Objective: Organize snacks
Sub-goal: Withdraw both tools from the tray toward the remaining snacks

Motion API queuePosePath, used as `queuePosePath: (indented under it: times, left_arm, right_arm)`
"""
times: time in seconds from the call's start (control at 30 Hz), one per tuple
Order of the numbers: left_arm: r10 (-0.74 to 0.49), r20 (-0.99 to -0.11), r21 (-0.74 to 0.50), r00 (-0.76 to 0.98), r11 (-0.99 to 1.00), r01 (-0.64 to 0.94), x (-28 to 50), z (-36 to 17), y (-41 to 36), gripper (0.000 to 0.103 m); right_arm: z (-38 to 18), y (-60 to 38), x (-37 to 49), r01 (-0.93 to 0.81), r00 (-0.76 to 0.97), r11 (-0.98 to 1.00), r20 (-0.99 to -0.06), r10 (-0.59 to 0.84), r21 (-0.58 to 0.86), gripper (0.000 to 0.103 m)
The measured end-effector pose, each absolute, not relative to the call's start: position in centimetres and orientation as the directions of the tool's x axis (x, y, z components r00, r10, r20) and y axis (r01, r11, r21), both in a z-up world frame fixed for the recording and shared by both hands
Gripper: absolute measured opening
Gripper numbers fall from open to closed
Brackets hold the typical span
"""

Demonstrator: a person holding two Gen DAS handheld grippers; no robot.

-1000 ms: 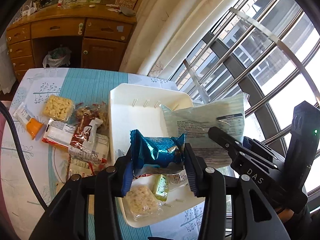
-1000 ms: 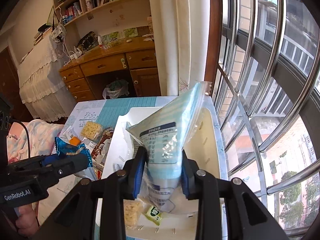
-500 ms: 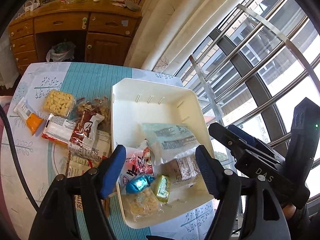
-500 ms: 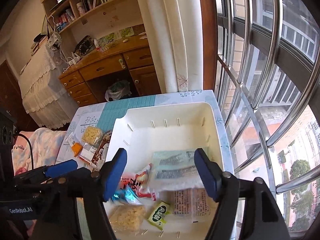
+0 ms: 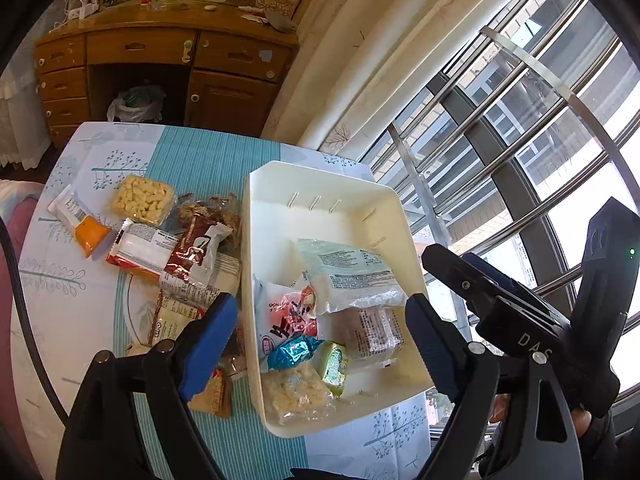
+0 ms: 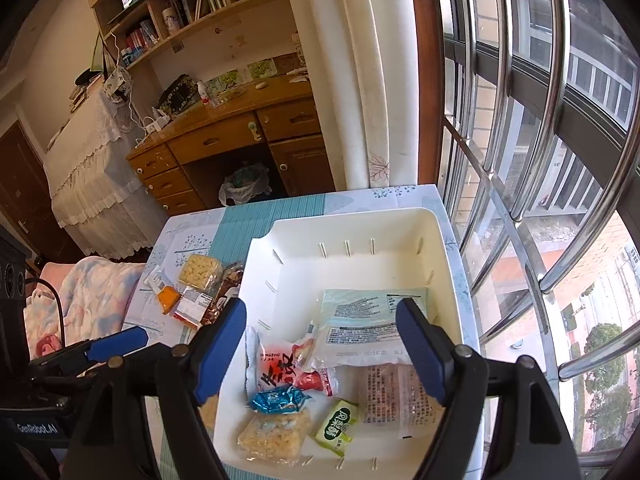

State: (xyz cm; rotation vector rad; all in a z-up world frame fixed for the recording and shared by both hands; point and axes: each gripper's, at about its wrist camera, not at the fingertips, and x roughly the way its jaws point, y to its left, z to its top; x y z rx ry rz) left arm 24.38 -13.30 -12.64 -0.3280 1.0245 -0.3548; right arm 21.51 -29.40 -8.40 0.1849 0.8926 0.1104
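Left wrist view: left hand-held gripper point(image 5: 320, 336) is empty, jaws opening above the white bin point(image 5: 320, 184); the blue foil snack point(image 5: 294, 351) lies inside the bin's near end. Loose snacks point(image 5: 168, 256) wait on the tabletop point(image 5: 192, 160) left of the bin.

Right wrist view: right hand-held gripper point(image 6: 320, 344) is also empty, jaws opening over the pale pouch point(image 6: 368, 328) lying in the bin. Drop step looks finished; the next move calls for a reach to the loose snacks.

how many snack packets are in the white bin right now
6. In the white bin: pale blue bag farthest back, clear packet near the right wall, red-and-white packet, shiny blue wrapper, green sachet, rice crisp bar nearest. Others may hide underneath.
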Motion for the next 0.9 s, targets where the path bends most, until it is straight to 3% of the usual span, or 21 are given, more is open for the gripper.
queuePosePath:
  times: [0.9]
  left_arm:
    - [-0.412,-0.759,-0.400,0.504,0.906,0.138,16.6,-9.3,2.7,0.086]
  right_arm:
    - [-6.5,-16.1,15.7,0.017,0.629,0.962,-0.751,0.200,0.271,0.080]
